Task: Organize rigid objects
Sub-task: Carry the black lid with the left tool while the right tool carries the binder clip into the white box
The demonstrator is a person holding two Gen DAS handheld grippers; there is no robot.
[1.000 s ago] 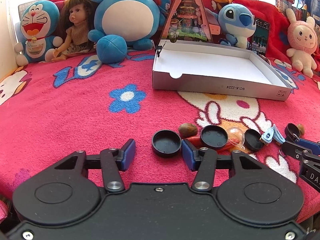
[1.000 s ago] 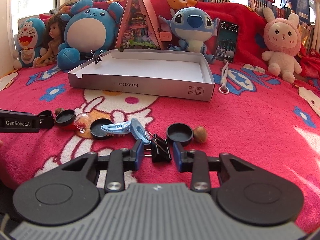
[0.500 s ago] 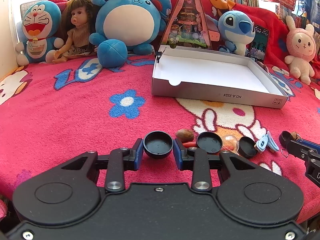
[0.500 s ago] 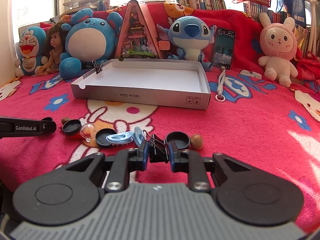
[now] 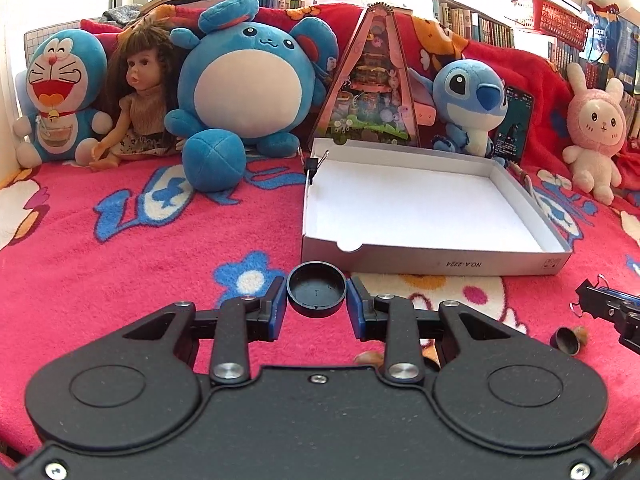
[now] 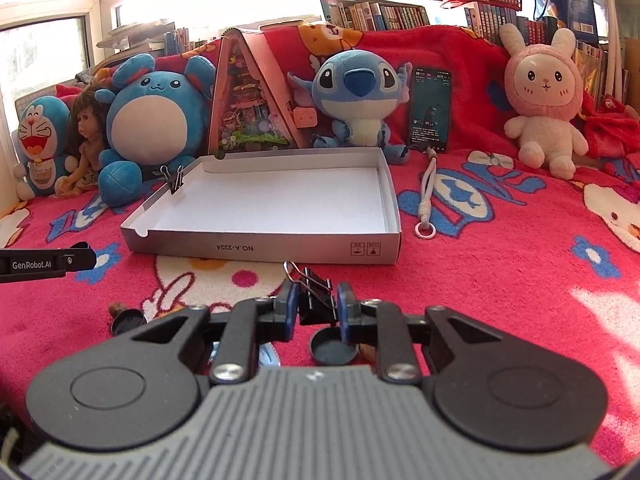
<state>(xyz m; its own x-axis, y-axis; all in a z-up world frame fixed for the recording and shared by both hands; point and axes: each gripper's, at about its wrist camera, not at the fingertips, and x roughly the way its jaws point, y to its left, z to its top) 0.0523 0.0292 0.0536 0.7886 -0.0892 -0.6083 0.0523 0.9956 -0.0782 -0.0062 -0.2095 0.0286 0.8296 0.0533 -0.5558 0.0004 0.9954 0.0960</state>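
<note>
Left wrist view: we hold a black cap just short of the white box's near wall; we judge the thin rim grip could let it slip before it clears that wall. Our left gripper is clamped on the cap. Our right gripper, also before the box, pinches a binder clip.

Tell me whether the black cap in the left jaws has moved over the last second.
Yes. The black cap, clamped in the left gripper, has been lifted off the blanket toward the white box, now near its front wall.
</note>
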